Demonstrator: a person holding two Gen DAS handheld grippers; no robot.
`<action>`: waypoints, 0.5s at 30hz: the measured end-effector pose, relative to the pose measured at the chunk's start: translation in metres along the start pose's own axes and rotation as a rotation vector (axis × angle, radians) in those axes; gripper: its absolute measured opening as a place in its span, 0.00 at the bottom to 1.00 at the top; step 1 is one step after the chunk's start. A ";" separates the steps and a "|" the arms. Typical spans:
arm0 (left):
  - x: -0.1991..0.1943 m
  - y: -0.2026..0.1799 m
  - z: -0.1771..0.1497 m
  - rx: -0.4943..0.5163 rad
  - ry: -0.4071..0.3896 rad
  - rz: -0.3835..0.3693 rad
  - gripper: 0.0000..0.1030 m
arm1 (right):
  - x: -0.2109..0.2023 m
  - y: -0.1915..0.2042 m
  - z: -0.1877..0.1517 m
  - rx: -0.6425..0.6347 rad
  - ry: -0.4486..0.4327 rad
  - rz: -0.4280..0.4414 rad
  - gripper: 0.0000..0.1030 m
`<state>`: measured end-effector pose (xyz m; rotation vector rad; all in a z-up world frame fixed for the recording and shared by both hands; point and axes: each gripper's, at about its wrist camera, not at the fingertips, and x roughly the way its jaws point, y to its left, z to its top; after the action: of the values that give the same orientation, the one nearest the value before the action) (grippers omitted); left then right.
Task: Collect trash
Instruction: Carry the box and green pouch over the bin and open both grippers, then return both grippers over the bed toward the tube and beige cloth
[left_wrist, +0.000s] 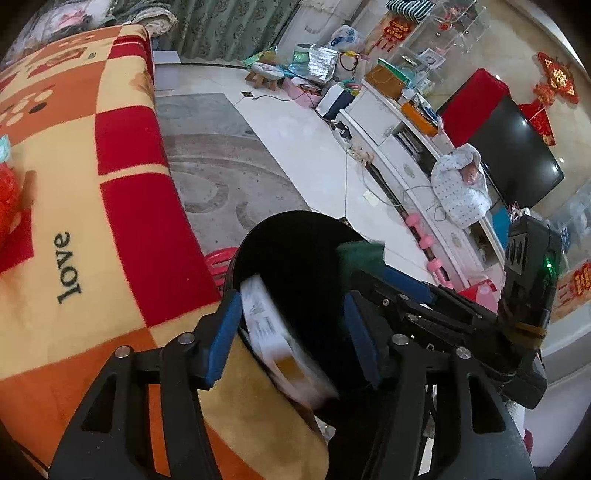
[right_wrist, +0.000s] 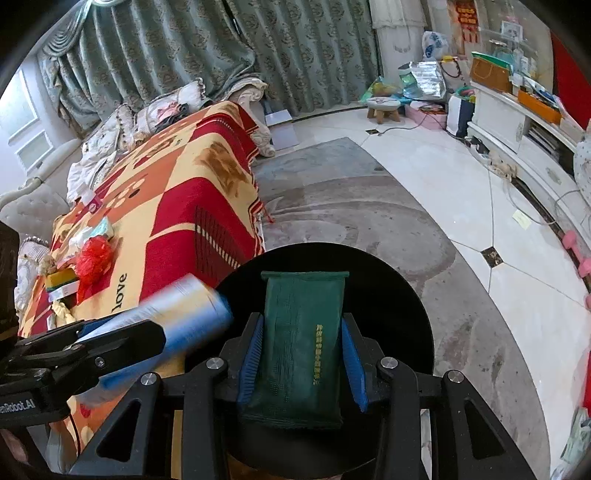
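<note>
**Trash over the bin**

Green pouch (right_wrist: 303, 350) is sitting upright, clamped in my right gripper (right_wrist: 303, 363) above the black bin (right_wrist: 399, 295). My left gripper (left_wrist: 291, 332) is spread apart, a blurred white tube (left_wrist: 275, 334) leaning beside its left finger (left_wrist: 223, 332) over the bin's rim, next to the checkered blanket (left_wrist: 92, 206).
</note>
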<state>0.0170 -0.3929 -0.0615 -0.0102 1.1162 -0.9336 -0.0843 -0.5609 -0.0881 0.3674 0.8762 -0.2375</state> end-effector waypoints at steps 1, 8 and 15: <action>-0.001 0.001 0.000 -0.003 0.000 0.001 0.56 | 0.001 -0.001 0.000 0.008 0.005 -0.002 0.42; -0.014 0.009 -0.006 -0.022 0.000 0.040 0.56 | 0.004 0.004 0.000 0.010 0.019 0.007 0.44; -0.047 0.032 -0.021 -0.033 -0.047 0.158 0.56 | 0.003 0.033 0.001 -0.041 0.020 0.032 0.45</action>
<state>0.0160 -0.3338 -0.0500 0.0283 1.0723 -0.7699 -0.0706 -0.5314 -0.0829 0.3459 0.8927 -0.1864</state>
